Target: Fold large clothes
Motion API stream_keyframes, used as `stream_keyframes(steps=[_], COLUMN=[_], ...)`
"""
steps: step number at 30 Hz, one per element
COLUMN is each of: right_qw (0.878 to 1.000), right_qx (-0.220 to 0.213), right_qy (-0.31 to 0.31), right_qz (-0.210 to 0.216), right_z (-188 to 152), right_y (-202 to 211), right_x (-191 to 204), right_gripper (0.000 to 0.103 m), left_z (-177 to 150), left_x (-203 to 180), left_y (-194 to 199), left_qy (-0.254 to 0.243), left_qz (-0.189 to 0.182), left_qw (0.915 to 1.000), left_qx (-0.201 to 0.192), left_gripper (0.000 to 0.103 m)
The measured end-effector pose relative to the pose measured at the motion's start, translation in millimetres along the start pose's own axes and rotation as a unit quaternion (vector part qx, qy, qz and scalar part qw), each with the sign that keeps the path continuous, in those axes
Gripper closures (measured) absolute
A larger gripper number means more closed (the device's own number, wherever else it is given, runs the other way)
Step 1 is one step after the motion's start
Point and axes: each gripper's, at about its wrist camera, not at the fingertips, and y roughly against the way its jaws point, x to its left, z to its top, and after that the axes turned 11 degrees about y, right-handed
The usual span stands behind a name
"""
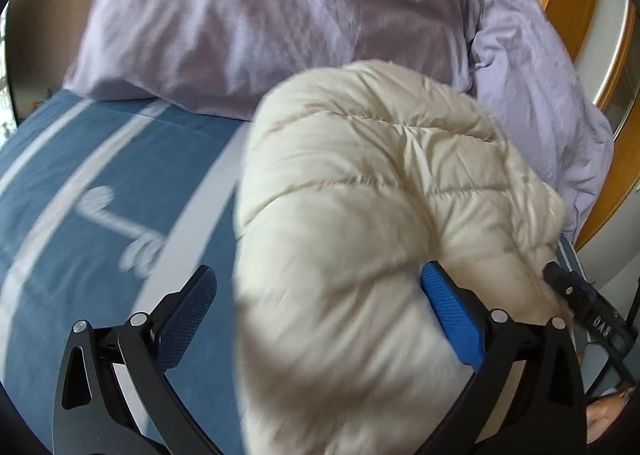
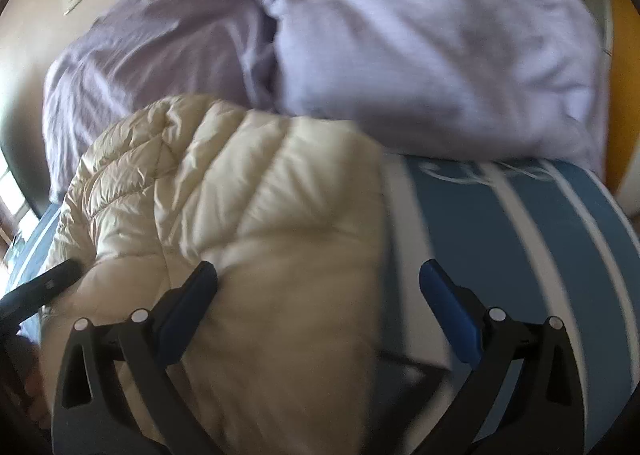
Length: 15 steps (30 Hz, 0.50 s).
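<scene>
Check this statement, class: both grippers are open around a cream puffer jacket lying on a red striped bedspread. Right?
One slip: the bedspread is blue with white stripes, as the left wrist view shows. The left gripper and right gripper are open at the cream puffer jacket.

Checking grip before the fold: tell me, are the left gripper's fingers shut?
No, the left gripper stands wide open around the cream jacket.

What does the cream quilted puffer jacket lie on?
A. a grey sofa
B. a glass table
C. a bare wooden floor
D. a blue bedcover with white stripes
D: the cream quilted puffer jacket rests on the blue bedcover with white stripes, in front of the lilac pillows.
</scene>
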Motion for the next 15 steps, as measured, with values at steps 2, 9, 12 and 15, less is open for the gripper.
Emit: stream_keyframes(steps=[2,9,12,15], right_qw=[1.0,0.998,0.998,0.997], right_qx=[-0.01,-0.035,-0.027,-0.025], right_qy=[-0.001,0.012,0.018,0.026], right_qz=[0.002,0.042,0.053,0.064], right_z=[-6.8,-38.5,-53.1,-66.3], right_y=[27.2,107.9,131.9,149.8], right_x=[-3.0,12.0,23.8,32.7], right_gripper=[0.002,0.002,0.002,0.002], left_z=[-8.8,-55.9,-68.5,-82.4], left_x=[1.2,2.2,4.1,4.8], left_y=[22.3,104.3,122.3,138.7], left_qy=[-0.01,-0.034,-0.026,-0.024], left_qz=[0.004,0.011,0.007,0.001], left_qw=[0.9999,0.999,0.9993,0.9993], left_qx=[-0.01,-0.029,-0.025,-0.027], left_gripper=[0.001,0.001,0.001,0.001])
